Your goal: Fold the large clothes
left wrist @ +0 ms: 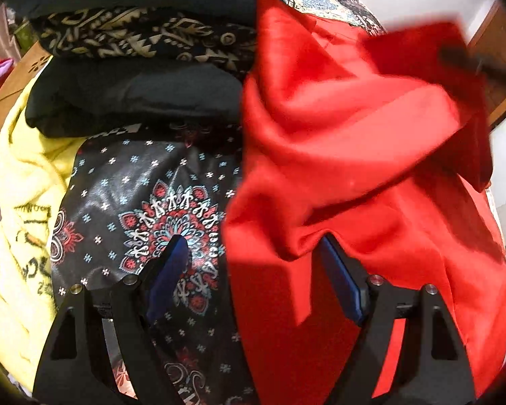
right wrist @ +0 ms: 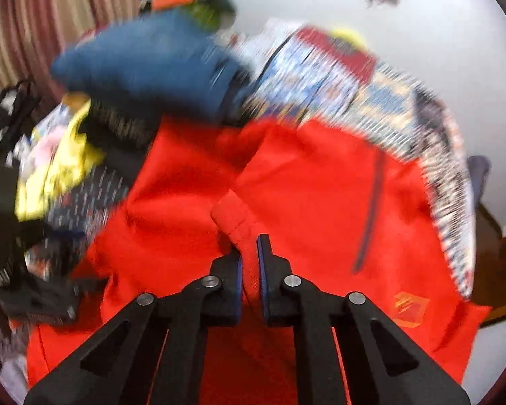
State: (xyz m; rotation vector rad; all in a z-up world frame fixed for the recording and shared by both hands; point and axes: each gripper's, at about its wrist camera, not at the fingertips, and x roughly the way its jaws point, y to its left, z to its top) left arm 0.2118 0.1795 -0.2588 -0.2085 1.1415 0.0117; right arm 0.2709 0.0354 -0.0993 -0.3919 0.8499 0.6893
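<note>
Red garment [right wrist: 192, 182]: crumpled and unfolded, spread across the near side of a heaped surface; cuff-like hemmed end [right wrist: 232, 212] raised just ahead of the right gripper; small orange logo [right wrist: 410, 307] showing near the right edge.
Right gripper [right wrist: 249, 253]: jaws closed on a fold of the red cloth just behind that hemmed end; view blurred.
Left gripper [left wrist: 253, 246]: jaws wide apart, nothing pinched; right finger [left wrist: 340, 283] touching or tucked under a red fold, left finger [left wrist: 172, 270] over the black floral cloth [left wrist: 135, 182].
Neighbours: black floral cloth lying directly beside the red garment; yellow printed garment [left wrist: 27, 202] past it toward the left edge.
Stack at the far side: folded dark items, including a black-and-gold patterned piece [left wrist: 141, 37], seemingly finished.
Progress: early for this piece, judging by the wrinkles; one hold taken, second hold still wanted, no fold visible.
Left to do: spreading flat, folding, placing; yellow garment also looks unfolded.
</note>
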